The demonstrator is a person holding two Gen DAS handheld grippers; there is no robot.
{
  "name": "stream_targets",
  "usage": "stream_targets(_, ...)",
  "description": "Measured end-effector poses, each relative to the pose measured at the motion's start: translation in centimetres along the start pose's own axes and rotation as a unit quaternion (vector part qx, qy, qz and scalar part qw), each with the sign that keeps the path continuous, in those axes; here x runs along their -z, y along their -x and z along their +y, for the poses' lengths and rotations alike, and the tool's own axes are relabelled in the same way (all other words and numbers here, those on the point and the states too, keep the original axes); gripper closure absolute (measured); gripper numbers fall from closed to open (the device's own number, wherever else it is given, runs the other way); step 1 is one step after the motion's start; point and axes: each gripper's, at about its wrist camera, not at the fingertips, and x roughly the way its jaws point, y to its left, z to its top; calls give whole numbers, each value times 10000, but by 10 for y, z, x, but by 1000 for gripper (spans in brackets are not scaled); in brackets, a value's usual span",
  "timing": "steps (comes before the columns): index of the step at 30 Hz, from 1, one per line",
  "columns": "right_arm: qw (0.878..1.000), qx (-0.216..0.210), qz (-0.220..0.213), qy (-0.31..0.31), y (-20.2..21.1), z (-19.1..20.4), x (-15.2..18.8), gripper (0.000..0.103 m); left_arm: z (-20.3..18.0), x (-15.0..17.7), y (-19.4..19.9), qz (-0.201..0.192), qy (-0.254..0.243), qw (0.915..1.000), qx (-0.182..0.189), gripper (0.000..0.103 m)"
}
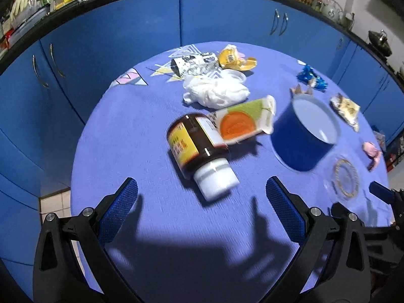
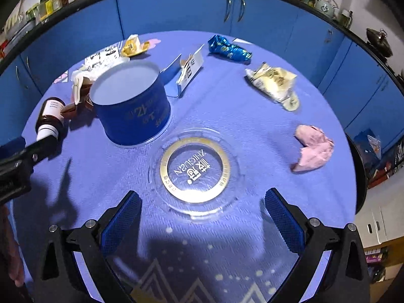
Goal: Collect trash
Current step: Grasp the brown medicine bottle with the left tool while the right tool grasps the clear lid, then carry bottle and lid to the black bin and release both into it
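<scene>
A round table with a blue cloth holds scattered trash. In the left wrist view a brown bottle with a white cap lies on its side just ahead of my open, empty left gripper. A torn orange-green carton leans on it, with a white plastic bag behind. A blue round tin stands open at the middle. In the right wrist view my right gripper is open and empty just short of a clear plastic lid. A pink crumpled paper lies to the right.
Further back lie a blue foil wrapper, a cream wrapper, a yellow wrapper, a silver-black wrapper and a torn blue box. Blue cabinets curve behind the table, with jars on the counter above.
</scene>
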Motion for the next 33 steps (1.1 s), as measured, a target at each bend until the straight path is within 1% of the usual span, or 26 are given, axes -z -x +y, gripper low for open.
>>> stream_targets(4,10000,-96,-23,2,-9,2,-6,6,4,-11,-11,-59,32,9998,-206,3)
stream_targets(6,9999,-128,-43,61,-12,5,-11,6,6,-13,-14,-22,48,9998,-171,4)
stream_targets(8,9997,-239,-1,13,-15,4,-13,6,6,-13,-17,-2,38,9999,-153,9)
stream_targets(9,9995,-324,26,-47,-18,3,-15,6,6,-11,-17,15,12,9998,-173,18)
stream_targets(10,9993,-363,18,-96,-19,2,-15,6,5,-10,-19,61,2,9998,-196,31)
stream_targets(11,9993,-355,9,-81,-19,3,-15,7,5,-9,-21,102,14,9998,-166,38)
stream_targets(12,9993,-366,-8,-61,-18,4,-15,7,5,-8,-22,147,24,9998,-126,49)
stream_targets(13,9993,-378,-28,-54,-18,5,-14,7,4,-8,-21,115,1,9998,-170,54)
stream_targets(14,9992,-391,-52,-31,-16,5,-14,9,3,-8,-21,125,-19,9998,-128,58)
stream_targets(15,9991,-408,-79,-7,-15,6,-13,11,4,-8,-21,141,-7,9999,-72,58)
stream_targets(16,9990,-437,-123,37,-13,7,-12,17,4,-8,-20,150,19,9999,-29,58)
stream_targets(19,9987,-479,-111,103,-14,9,-11,18,3,-7,-15,86,62,9999,8,58)
stream_targets(23,9983,-563,-142,33,-11,5,-9,18,3,-9,0,-153,115,9998,-58,58)
stream_targets(25,9983,-507,-278,30,-3,2,-11,18,2,-13,8,-295,125,9995,-86,58)
stream_targets(27,9979,-442,-464,9,7,-1,-15,18,-5,-21,19,-479,73,9988,-32,58)
stream_targets(30,9969,-269,-733,-14,21,-10,-22,18,-24,-34,28,-657,-99,9977,104,58)
stream_targets(33,9949,72,-998,-118,33,-28,-30,18,-55,-51,38,-917,-298,9948,321,58)
